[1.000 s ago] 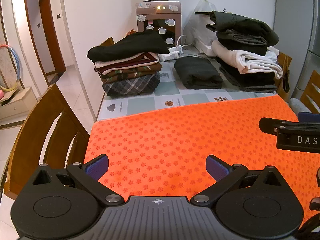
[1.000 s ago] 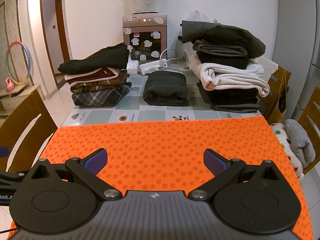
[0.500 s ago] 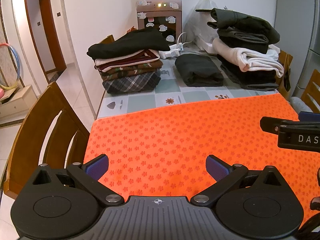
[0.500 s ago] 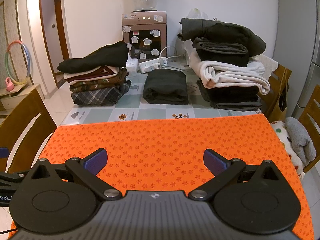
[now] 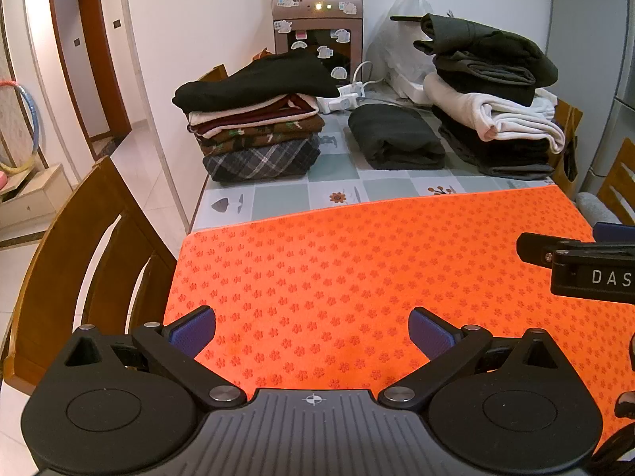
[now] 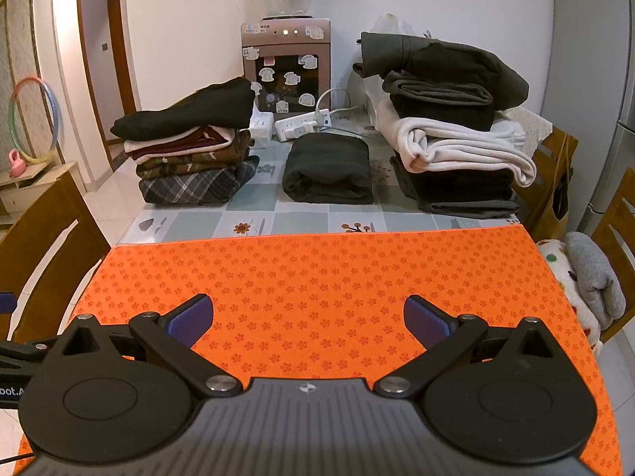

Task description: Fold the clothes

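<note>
**Mat bare, stacks waiting at the back**

Folding looks to be between garments. The orange mat [image 6: 317, 269] covering the near half of the tabletop [image 6: 278, 218] has nothing on it, and both tools hover above it with empty jaws spread wide: the left gripper [image 5: 311, 329] over the mat's left part, the right gripper [image 6: 307, 317] nearer its middle.

At the far end, three groups of clothes sit beyond the mat. On the left is a neat pile [image 6: 190, 150] with a plaid piece at the bottom and a black one on top. In the middle lies a single dark folded garment [image 6: 329, 170]. On the right is a taller, looser stack [image 6: 448, 127], with a white piece sagging over its edge and dark ones bunched above.

I'd judge the left pile and the middle piece finished, and the right stack as work remaining, though I cannot be sure which is which. More soft items rest on a chair [image 6: 583, 277] off the right side. Next comes fetching a garment onto the mat.
</note>
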A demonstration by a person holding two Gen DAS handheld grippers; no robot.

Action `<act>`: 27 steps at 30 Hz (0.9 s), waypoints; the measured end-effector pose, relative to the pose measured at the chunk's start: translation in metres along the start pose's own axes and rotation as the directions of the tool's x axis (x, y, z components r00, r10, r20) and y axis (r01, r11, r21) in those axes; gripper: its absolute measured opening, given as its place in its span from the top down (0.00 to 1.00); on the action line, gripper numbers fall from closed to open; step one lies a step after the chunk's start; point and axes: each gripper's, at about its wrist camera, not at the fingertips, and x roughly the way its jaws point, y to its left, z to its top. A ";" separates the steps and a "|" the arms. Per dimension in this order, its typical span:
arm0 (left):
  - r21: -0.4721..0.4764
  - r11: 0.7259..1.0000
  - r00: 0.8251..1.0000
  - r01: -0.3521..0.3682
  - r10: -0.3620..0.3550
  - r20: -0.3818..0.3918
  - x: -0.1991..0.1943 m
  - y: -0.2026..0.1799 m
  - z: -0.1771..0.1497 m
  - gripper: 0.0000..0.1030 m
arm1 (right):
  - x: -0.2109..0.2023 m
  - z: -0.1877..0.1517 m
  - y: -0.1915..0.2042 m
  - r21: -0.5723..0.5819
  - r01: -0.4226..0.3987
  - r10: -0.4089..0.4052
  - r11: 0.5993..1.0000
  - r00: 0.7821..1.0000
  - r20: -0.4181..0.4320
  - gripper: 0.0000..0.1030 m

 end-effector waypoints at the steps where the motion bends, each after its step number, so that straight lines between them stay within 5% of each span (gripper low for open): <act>1: 0.000 1.000 1.000 0.001 -0.001 -0.001 0.000 0.000 0.000 0.00 | 0.000 0.000 0.000 0.000 0.000 0.000 1.000 1.000 -0.001 0.00; 27: -0.049 0.999 0.999 -0.018 0.016 -0.040 0.019 0.014 0.000 0.00 | 0.023 0.010 0.013 -0.065 -0.051 0.047 0.997 0.997 -0.060 0.00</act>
